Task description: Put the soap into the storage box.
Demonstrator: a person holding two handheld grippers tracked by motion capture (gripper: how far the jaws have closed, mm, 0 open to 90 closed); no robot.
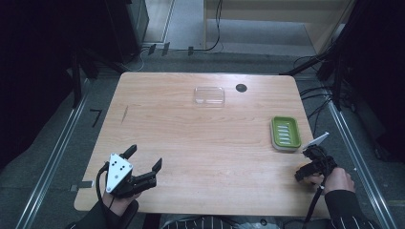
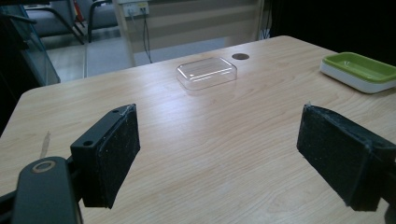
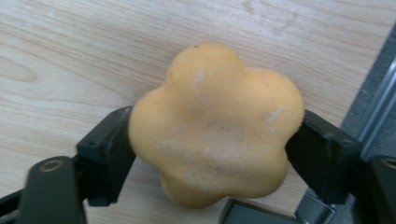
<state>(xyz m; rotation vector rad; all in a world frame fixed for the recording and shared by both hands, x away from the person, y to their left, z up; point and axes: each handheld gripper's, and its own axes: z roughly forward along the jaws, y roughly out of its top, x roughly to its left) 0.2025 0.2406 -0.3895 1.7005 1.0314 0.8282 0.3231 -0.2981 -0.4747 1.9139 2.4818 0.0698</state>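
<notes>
An orange, flower-shaped soap (image 3: 215,126) lies on the wooden table (image 1: 191,143) near its front right corner. My right gripper (image 3: 217,151) has one black pad against each side of it, so it is shut on the soap. In the high view that gripper (image 1: 305,171) sits just in front of a green soap dish (image 1: 285,132) with a white base. My left gripper (image 1: 144,158) rests at the front left of the table. Its jaws (image 2: 226,156) stand wide open with only bare wood between them.
A clear plastic lid or tray (image 1: 209,95) lies at the back middle of the table, beside a small dark round hole (image 1: 241,88). The table's right edge runs close beside the right gripper. Cables and dark stands surround the table on the floor.
</notes>
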